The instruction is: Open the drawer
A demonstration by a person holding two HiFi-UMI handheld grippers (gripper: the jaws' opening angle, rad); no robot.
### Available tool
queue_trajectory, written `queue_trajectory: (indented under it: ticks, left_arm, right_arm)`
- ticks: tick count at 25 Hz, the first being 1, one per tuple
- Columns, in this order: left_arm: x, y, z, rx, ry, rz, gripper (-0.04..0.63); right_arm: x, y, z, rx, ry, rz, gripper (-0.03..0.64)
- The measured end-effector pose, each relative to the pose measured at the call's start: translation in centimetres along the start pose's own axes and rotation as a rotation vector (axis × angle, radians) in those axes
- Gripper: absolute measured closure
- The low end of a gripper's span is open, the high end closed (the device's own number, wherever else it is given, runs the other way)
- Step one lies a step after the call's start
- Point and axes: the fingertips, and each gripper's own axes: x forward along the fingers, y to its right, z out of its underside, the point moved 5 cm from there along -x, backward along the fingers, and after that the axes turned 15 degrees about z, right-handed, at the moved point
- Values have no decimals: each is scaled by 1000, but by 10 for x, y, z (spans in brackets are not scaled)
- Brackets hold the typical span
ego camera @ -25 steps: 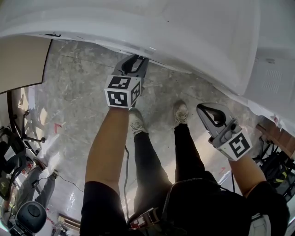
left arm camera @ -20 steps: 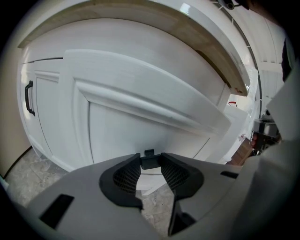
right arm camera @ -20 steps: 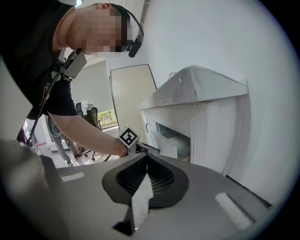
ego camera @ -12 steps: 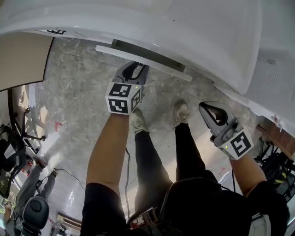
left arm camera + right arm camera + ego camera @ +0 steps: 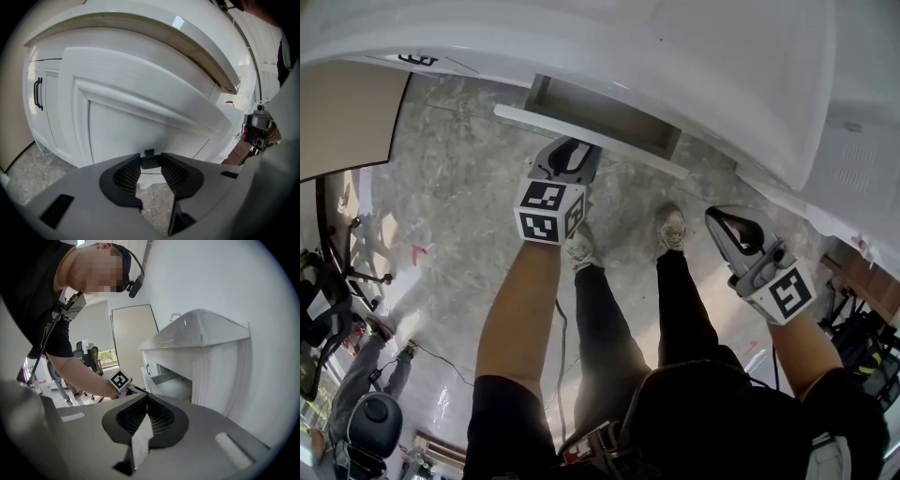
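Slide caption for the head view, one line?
Left tongs grip the front of the partly open white drawer; right tongs hang shut and empty beside the person's legs.

The head view looks steeply down from above the drawer (image 5: 600, 117), taking in its open top, the floor (image 5: 459, 216) below and both forearms. The left gripper view sits low and very close to the drawer's white front, facing it. The right gripper view stands farther off to the drawer's side, looking across it. With the head view it shares the drawer and the left gripper (image 5: 574, 148).
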Motion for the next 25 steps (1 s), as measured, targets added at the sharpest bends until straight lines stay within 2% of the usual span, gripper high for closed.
queue_trajectory:
  ticks: [14, 17, 25]
  left_arm:
    - [-22, 12, 18, -13, -31, 17, 458]
    - [-24, 13, 21, -17, -34, 20, 459]
    - [-32, 17, 29, -26, -40, 20, 459]
  right_arm:
    - [6, 0, -7, -4, 2, -8, 621]
    - [9, 0, -13, -7, 35, -9, 621]
    - [8, 2, -7, -3, 3, -6, 621]
